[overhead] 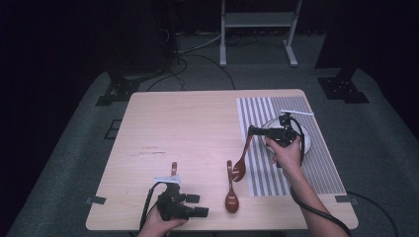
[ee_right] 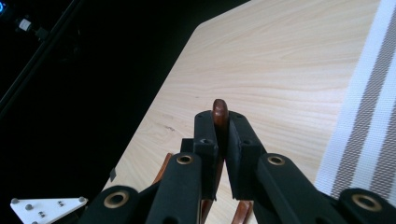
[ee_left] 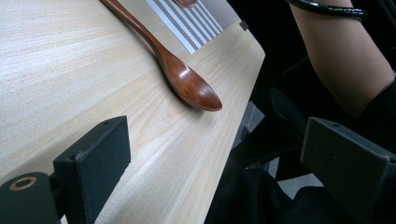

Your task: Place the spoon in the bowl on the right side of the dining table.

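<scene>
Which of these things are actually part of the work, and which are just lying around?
Probably in the job:
held spoon, clamped in the right gripper
middle spoon
third spoon
striped mat
white plate
left gripper, open

Just about:
white frame
floor cables

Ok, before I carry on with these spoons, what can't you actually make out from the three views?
- White dish on the striped mat, high view: the right gripper and hand cover most of it; contents unknown.
- Third spoon, high view: the left gripper hides its bowl.
- Held spoon, right gripper view: jaws hide all but the handle tip.
- Lying spoon, left gripper view: handle cut off by the top edge.
</scene>
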### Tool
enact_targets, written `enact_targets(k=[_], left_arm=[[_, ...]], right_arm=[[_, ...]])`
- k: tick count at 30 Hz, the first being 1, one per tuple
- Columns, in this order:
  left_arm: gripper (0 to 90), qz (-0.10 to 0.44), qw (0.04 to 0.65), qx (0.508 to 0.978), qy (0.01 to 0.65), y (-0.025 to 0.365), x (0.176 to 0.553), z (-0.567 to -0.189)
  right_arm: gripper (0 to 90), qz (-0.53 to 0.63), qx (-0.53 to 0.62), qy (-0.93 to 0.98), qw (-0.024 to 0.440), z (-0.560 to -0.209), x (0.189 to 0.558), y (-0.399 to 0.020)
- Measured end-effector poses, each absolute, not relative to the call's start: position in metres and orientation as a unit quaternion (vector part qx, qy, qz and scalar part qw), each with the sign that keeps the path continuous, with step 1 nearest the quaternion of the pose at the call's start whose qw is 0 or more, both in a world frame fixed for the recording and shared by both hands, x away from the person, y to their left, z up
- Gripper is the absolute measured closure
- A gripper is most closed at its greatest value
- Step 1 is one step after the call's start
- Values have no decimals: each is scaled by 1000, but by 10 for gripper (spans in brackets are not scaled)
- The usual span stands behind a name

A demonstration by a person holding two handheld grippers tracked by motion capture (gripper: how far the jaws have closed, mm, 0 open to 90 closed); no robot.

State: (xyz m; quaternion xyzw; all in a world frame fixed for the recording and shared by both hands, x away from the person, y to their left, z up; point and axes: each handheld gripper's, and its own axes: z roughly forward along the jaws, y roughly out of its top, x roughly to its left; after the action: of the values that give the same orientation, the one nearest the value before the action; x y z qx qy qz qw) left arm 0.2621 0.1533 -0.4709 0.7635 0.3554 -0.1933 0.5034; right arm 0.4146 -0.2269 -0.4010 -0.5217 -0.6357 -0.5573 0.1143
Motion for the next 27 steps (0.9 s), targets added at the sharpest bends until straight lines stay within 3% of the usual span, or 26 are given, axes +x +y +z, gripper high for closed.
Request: enact_targets(k=[27], left_arm=[[70, -194, 505, 762, 356, 153, 263, -472]], right_arm=[[831, -562, -565, -600, 71, -389, 422, -276]])
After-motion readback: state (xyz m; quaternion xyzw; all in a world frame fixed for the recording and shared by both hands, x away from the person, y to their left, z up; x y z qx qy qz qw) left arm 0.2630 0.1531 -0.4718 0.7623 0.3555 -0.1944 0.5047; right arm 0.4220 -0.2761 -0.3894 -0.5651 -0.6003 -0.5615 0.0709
